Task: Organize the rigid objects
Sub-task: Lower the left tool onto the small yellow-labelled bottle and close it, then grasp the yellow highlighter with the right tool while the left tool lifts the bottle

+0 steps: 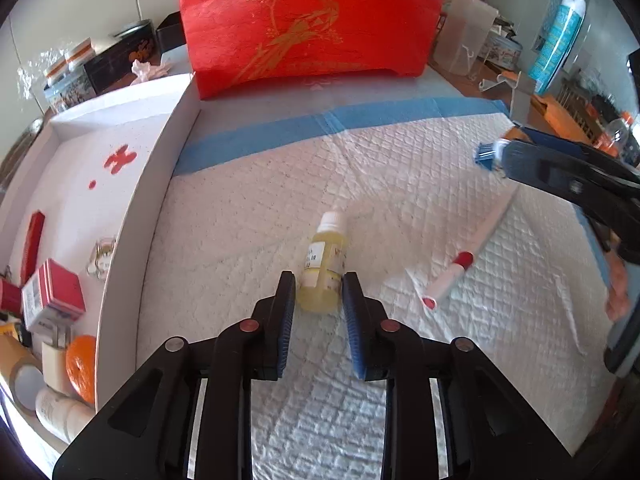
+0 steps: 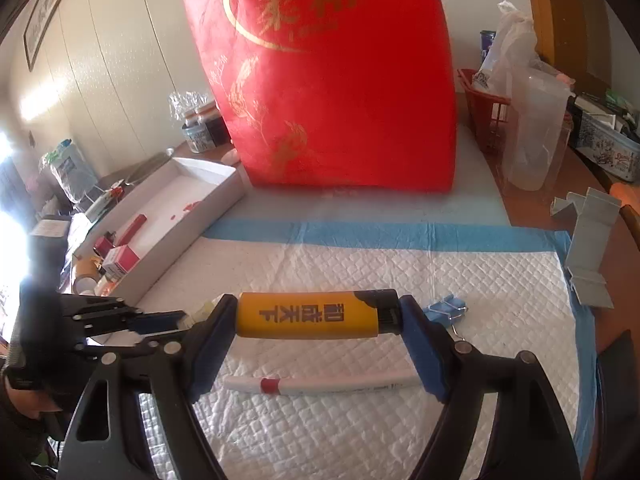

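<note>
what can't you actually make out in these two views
- Small bottle, left wrist view: label print too small to read.
- Right gripper, left wrist view: motion blur hides what it holds.
- Blue binder clip, right wrist view: partly hidden behind a finger.
- White pen, right wrist view: its print is unreadable.

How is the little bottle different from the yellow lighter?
The bottle is see-through, with pale yellow liquid and a white cap; the lighter is solid yellow with a black end and dark characters. The bottle lies lengthwise between the left gripper's jaws; the lighter spans the right gripper crosswise, gripped by its ends. Both are small, yellowish and clamped.
</note>
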The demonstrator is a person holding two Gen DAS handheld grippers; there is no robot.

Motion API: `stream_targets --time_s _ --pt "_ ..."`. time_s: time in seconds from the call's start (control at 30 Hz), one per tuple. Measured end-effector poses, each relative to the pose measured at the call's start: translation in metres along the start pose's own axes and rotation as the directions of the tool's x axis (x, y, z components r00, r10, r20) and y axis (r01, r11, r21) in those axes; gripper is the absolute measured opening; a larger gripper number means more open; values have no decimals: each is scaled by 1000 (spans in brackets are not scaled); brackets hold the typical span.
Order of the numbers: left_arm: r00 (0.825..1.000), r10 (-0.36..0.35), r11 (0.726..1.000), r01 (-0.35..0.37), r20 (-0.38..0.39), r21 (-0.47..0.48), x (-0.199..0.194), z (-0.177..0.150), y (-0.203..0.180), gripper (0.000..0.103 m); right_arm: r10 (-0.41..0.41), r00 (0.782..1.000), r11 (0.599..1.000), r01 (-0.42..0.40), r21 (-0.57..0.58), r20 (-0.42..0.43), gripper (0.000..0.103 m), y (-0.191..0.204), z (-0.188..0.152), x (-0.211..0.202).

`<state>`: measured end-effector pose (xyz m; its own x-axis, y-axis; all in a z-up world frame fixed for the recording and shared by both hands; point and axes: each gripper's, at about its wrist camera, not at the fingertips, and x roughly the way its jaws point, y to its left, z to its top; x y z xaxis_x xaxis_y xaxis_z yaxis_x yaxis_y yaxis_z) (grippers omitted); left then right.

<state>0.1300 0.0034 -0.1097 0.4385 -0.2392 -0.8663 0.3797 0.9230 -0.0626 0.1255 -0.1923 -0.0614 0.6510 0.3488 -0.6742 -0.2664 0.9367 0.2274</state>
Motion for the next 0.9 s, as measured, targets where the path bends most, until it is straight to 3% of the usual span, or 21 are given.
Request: stream_targets --time_s 0.13,0.33,0.53,0.9 --pt "999 31 999 -32 13 34 7 3 -8 25 -4 1000 1000 4 4 -1 80 5 -4 -2" --pt "999 14 1000 -14 32 23 -1 0 -8 20 1 1000 1000 0 -9 21 80 14 -2 -16" --pt "994 25 1000 -27 111 11 -35 0 -8 20 3 998 1000 -2 -28 63 80 31 3 -33" --pt "959 59 995 -34 278 -94 -115 -10 17 20 -28 990 992 45 -120 138 80 80 6 -67"
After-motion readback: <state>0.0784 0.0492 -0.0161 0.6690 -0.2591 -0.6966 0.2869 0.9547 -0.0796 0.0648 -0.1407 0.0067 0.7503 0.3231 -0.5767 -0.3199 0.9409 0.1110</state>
